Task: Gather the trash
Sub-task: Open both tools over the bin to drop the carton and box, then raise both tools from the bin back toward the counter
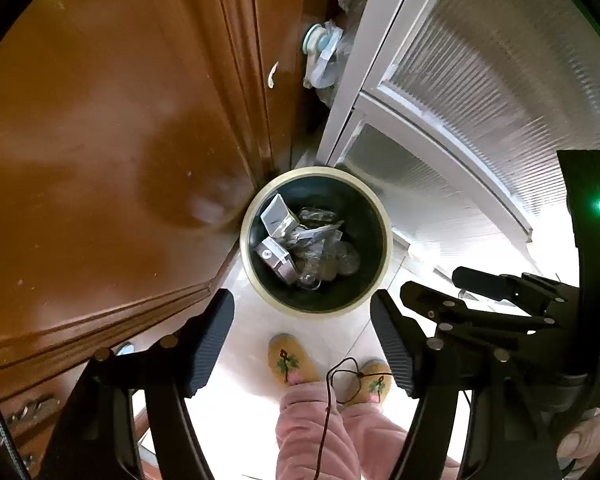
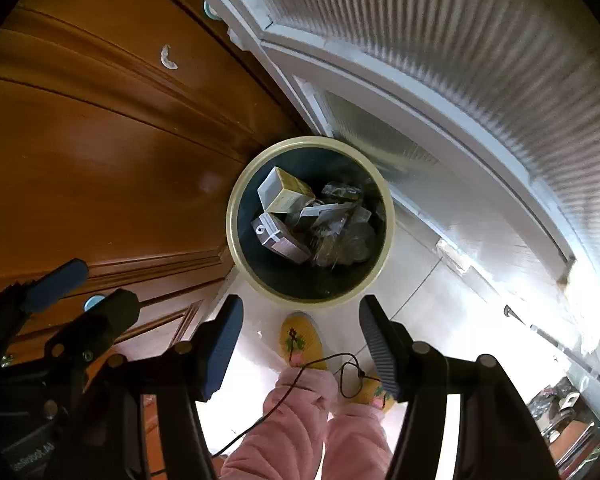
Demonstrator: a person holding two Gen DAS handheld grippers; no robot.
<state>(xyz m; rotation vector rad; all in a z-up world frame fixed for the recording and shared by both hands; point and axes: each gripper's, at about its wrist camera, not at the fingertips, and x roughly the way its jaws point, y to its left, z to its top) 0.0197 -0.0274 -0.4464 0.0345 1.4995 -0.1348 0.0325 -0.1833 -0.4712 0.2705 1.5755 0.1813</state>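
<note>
While your left tongs (image 1: 302, 344) and right tongs (image 2: 300, 346) hang open and empty above the bin (image 1: 316, 172), its crumpled trash (image 1: 320, 248) blurs; only the right view shows a yellow box (image 2: 290, 196).

Pale glossy tiled floor (image 1: 252, 312) carries a round dark waste bin with cream rim (image 1: 382, 216), set in the corner. Just beside it stand two yellow embroidered slippers (image 1: 286, 360).
</note>
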